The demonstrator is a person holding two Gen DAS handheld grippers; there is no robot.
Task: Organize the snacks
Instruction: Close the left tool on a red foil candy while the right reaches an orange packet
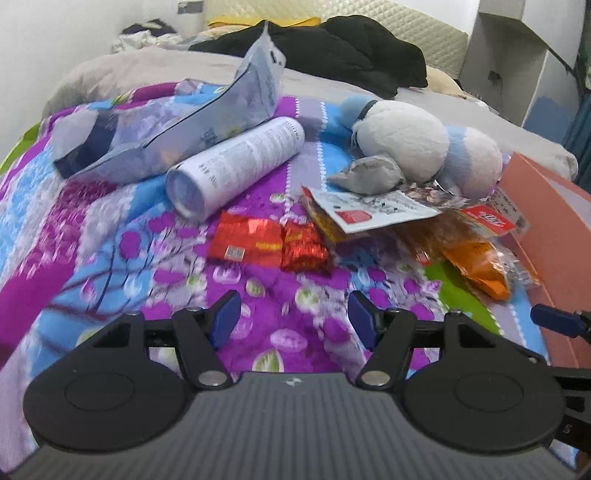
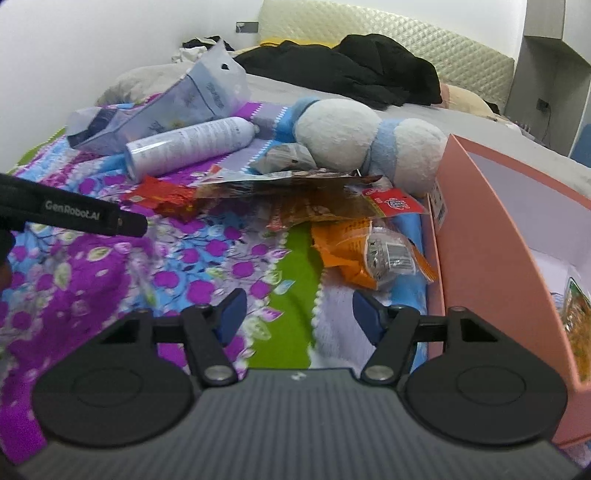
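Snacks lie scattered on a flowered bedspread [image 1: 110, 240]. A red foil packet [image 1: 269, 242] lies just ahead of my left gripper [image 1: 293, 317], which is open and empty above the spread. A white tube [image 1: 236, 166] and a large pale pouch [image 1: 207, 110] lie behind it. An orange packet [image 2: 365, 251] lies just ahead of my right gripper [image 2: 299, 314], which is open and empty. A flat printed packet [image 2: 295, 184] and a red-labelled bag [image 2: 391, 205] lie beyond. A pink box [image 2: 491, 236] stands open at the right with a snack [image 2: 576, 317] inside.
A white and blue plush toy [image 1: 406, 140] lies behind the snacks, with a crumpled grey packet [image 1: 369, 173] against it. Black clothing [image 1: 351, 51] lies further back on the bed near the headboard [image 2: 388, 33]. The left gripper's arm [image 2: 74, 214] crosses the right view's left edge.
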